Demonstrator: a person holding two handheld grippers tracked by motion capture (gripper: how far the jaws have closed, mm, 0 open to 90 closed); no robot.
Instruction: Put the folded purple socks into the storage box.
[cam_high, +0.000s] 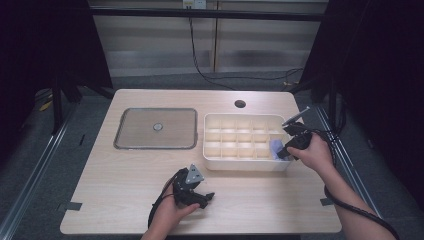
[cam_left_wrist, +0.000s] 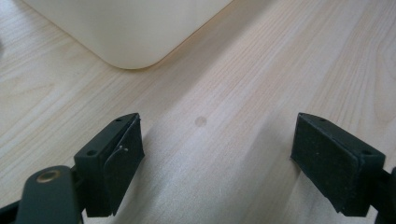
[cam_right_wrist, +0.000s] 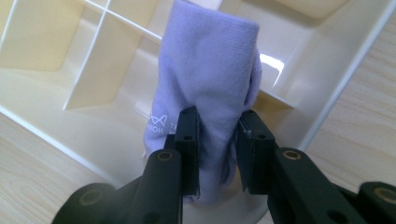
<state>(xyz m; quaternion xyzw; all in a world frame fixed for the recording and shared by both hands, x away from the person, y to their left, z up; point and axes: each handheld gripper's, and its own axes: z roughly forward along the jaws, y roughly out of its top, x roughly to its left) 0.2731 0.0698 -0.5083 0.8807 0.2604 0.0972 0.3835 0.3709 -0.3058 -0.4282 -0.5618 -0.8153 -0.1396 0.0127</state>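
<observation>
On the wooden tabletop (cam_high: 125, 175), places read best from the cream divided organizer box (cam_high: 216, 162). Well to its left lies a flat grey square tray (cam_high: 135, 142) with a small round knob at its middle. Just in front of the box's near-left corner, the left gripper (cam_high: 206, 197) rests low over the bare wood in the person's left hand (cam_high: 167, 212), a grey three-cornered plate on top. In the left gripper view its jaws stand wide apart with nothing between them, only wood grain and the rounded corner of the box ahead.

At the box's right end, the right gripper (cam_high: 284, 152) reaches in over the rim, held by the right hand (cam_high: 312, 152) with its cable trailing back along the forearm. In the right gripper view its jaws are pinched on a folded lilac sock (cam_right_wrist: 205, 79), the cloth bunched between the pads. The sock stands upright in the near-right compartment of the box, with white lettering near its lower edge, partly hidden by the jaw.
</observation>
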